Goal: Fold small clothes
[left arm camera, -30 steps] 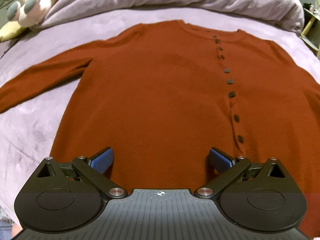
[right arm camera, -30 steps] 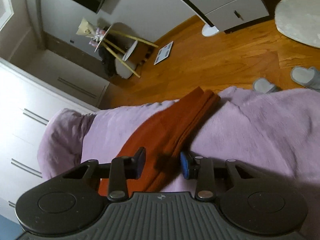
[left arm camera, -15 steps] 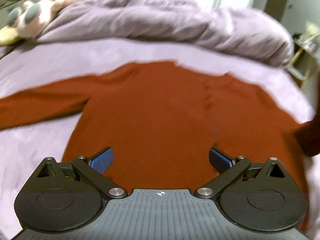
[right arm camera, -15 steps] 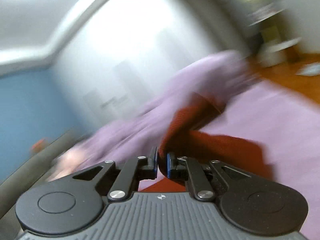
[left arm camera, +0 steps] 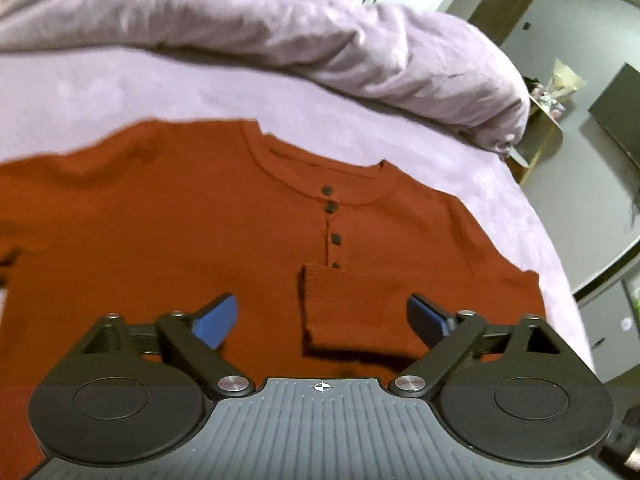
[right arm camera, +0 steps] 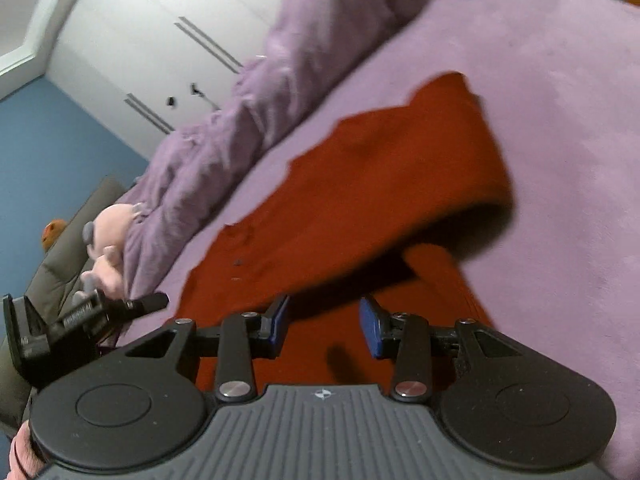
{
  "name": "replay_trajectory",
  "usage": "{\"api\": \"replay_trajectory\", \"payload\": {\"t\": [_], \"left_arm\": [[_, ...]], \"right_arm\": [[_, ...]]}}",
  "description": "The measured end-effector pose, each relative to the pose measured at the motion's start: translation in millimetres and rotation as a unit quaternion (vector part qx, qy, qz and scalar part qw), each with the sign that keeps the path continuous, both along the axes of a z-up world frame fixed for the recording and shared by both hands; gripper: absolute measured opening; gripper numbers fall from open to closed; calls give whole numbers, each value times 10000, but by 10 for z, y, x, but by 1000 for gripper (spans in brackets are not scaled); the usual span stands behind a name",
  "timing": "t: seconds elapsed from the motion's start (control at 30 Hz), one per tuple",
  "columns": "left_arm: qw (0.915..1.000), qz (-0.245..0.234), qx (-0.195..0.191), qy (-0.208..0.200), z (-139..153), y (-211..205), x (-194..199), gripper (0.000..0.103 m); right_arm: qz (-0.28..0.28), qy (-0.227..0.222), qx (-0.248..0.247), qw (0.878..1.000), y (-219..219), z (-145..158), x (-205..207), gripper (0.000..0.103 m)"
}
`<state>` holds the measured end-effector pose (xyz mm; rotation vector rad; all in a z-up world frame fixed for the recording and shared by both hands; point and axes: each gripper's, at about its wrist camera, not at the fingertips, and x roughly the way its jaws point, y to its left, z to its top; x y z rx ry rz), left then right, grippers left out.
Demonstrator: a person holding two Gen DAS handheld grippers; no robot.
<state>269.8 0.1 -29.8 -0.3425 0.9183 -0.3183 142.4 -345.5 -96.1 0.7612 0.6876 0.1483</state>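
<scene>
A rust-red buttoned sweater (left arm camera: 168, 232) lies flat on the purple bed (left arm camera: 200, 88), neckline away from me. Its right sleeve (left arm camera: 352, 312) is folded across the chest, cuff end near the button line. My left gripper (left arm camera: 320, 320) is open and empty, hovering over the lower chest with the sleeve cuff between its fingers' span. In the right wrist view the sweater (right arm camera: 360, 200) shows with the folded sleeve (right arm camera: 460, 184) arching over the body. My right gripper (right arm camera: 324, 324) is open and empty just above the sweater.
A bunched purple duvet (left arm camera: 280, 28) lies along the head of the bed. A pink plush toy (right arm camera: 108, 240) sits by the duvet's end. The left gripper's body (right arm camera: 80, 320) shows at the left of the right wrist view. White wardrobe doors (right arm camera: 160, 40) stand beyond the bed.
My right gripper, shut on the sleeve half a second ago, carried it across the sweater and has opened, leaving the sleeve folded over the chest. My left gripper moved toward the neckline.
</scene>
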Motion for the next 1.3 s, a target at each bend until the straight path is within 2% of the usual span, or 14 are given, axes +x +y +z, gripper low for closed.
{"api": "replay_trajectory", "payload": {"t": [0.1, 0.13, 0.27, 0.37, 0.43, 0.53, 0.6, 0.67, 0.8, 0.87, 0.97, 1.07, 1.17, 1.3], "left_arm": [[9996, -29, -74, 281, -162, -77, 186, 90], [9992, -53, -112, 368, -217, -96, 219, 82], [9972, -85, -356, 659, -364, -116, 270, 64], [9970, -118, -260, 720, -384, -143, 321, 43], [9964, -60, -336, 773, -395, -117, 354, 25], [9937, -54, -577, 959, -433, -93, 413, 11], [9939, -69, -592, 931, -443, -98, 432, 9], [9959, -56, -431, 791, -386, -104, 438, 7], [9999, 37, 133, 7, -18, -7, 507, 6], [9957, 316, 691, -522, 185, 114, 565, 6], [9853, 712, 1304, -844, 299, 326, 655, 6], [9808, 790, 1567, -854, 232, 470, 665, 6], [9835, 848, 1461, -643, 79, 584, 647, 6], [9852, 873, 1383, -510, -69, 649, 602, 6]], "right_arm": [[-49, -22, 175, 9998, -113, -55, -91, 37], [-53, -28, 236, 9997, -158, -61, -118, 37], [-13, -80, 277, 9996, -197, -74, -118, 37], [14, -102, 223, 9997, -184, -64, -121, 37], [5, -95, 198, 9998, -181, -58, -142, 37], [-8, -81, 123, 9999, -150, -36, -122, 38], [-10, -70, 67, 10000, -125, -21, -111, 38], [-15, -50, 5, 10000, -108, -10, -103, 38], [-87, -17, -167, 9998, -117, 31, -90, 38], [-301, 11, -382, 9988, -151, 57, -84, 38], [-674, 108, -436, 9967, -236, 61, -54, 38], [-695, 83, -239, 9973, -240, 89, 18, 41], [-514, -66, -152, 9985, -151, 119, 103, 55], [-616, 104, 421, 9972, -127, 30, 312, 55]]}}
